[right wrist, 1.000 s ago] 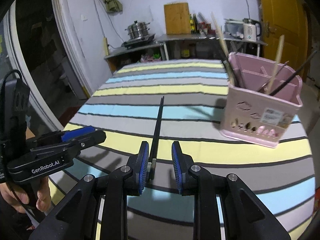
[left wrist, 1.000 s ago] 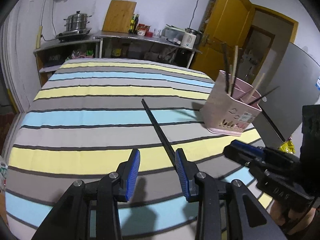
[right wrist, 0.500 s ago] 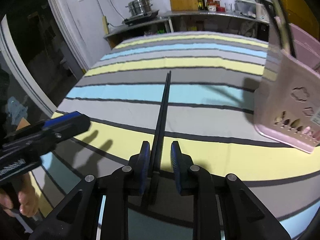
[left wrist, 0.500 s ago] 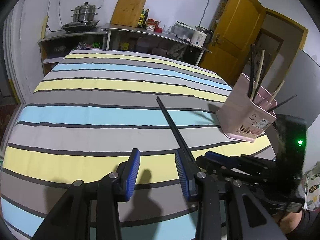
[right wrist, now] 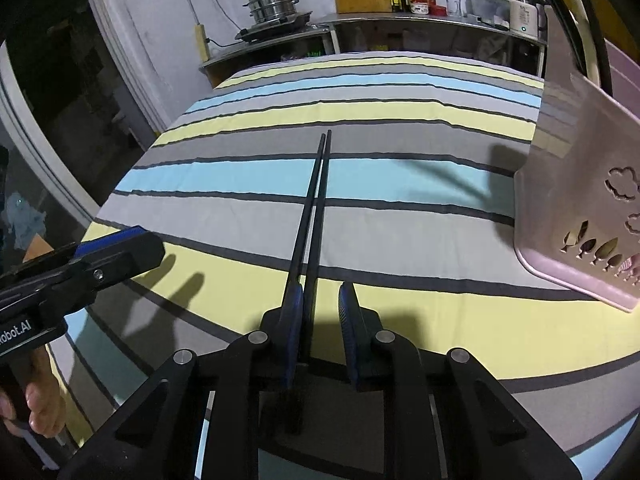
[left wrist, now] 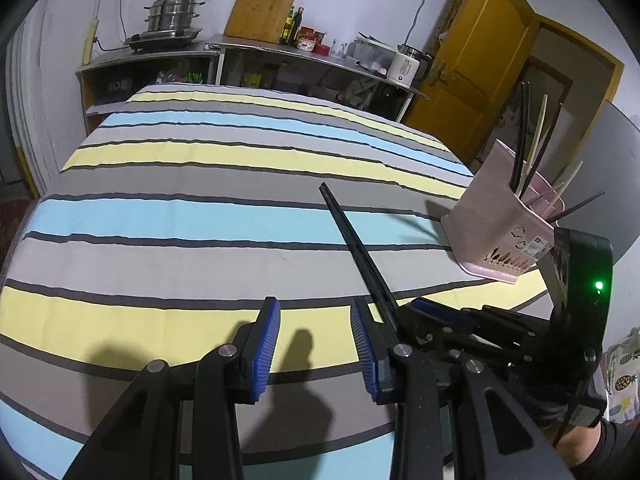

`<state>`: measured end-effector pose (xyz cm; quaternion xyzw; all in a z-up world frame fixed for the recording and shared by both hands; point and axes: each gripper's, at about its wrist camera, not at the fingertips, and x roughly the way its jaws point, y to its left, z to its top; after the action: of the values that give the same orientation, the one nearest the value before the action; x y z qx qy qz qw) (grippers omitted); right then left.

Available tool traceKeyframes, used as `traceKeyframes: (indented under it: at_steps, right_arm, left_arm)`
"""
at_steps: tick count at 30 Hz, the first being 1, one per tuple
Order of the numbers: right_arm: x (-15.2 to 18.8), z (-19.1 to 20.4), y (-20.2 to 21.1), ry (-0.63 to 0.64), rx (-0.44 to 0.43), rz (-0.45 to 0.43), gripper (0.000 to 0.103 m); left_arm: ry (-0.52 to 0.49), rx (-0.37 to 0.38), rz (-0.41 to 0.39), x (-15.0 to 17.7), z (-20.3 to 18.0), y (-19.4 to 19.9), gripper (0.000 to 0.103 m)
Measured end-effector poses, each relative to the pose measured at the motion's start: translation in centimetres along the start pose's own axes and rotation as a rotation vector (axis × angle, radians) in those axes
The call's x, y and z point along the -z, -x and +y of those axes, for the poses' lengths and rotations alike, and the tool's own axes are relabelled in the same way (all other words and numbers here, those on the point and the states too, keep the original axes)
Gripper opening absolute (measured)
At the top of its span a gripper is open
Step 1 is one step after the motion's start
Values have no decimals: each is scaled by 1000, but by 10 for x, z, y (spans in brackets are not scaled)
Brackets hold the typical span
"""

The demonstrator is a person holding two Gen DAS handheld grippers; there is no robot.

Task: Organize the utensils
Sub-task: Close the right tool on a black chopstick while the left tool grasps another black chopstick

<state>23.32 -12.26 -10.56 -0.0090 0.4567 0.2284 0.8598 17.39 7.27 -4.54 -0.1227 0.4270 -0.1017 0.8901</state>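
Note:
A pair of black chopsticks lies side by side on the striped tablecloth. My right gripper straddles their near end and its jaws are closing. The sticks rest against the left pad, and a gap shows at the right pad. In the left wrist view the right gripper sits low at the chopsticks' end. My left gripper hovers just left of the sticks, open with nothing between its fingers, and the left gripper juts in from the left in the right wrist view. A pink utensil holder with several chopsticks stands to the right.
A counter behind the table carries a steamer pot, a wooden cutting board, bottles and a white kettle. A yellow door stands at the back right. A person's hand grips the left tool's handle.
The right gripper came down and forward over the chopsticks' near end and its jaws narrowed around them. The left gripper sank a little. The holder looms larger in the right view.

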Motion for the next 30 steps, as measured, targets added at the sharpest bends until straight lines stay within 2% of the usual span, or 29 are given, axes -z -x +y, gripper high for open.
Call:
traceKeyframes:
  at_steps: [2,5,13,18,19,20,22,24,27,30]
  right_arm:
    - [0,6,-2,25,16,7,17]
    - [0,11,-4,64,67,-3,7]
    - [11,-17,10,-73,72,-19,6]
    - [24,-28,23,-161,78,-22,6]
    - [25,-29,24,-169,74,-20,6]
    - [27,-30,26,-175,70,-18,6]
    - [28,-31,27,-184,57,-12,7]
    - [27,-33,28,-182,42,-2,7]
    - [22,-32,28,-171,38,-12,13]
    - [11,-29,25,-149,41,-23,14]
  left_arm:
    - [2,0,5,-1,-1,-3,36]
    - [4,0,11,-5,-2,-6,36]
    - [6,32,43,-22,-18,-38,36]
    - [-26,-2,94,-27,-32,-75,36]
    - [-38,-16,102,-27,-35,-83,34]
    - [-67,-40,76,-27,-39,-84,32]
    - [-103,-70,81,-28,-44,-88,18]
    - [-126,-90,82,-27,-44,-89,10]
    - [-122,-76,91,-27,-35,-86,9]
    - [-132,-86,100,-25,-27,-80,8]
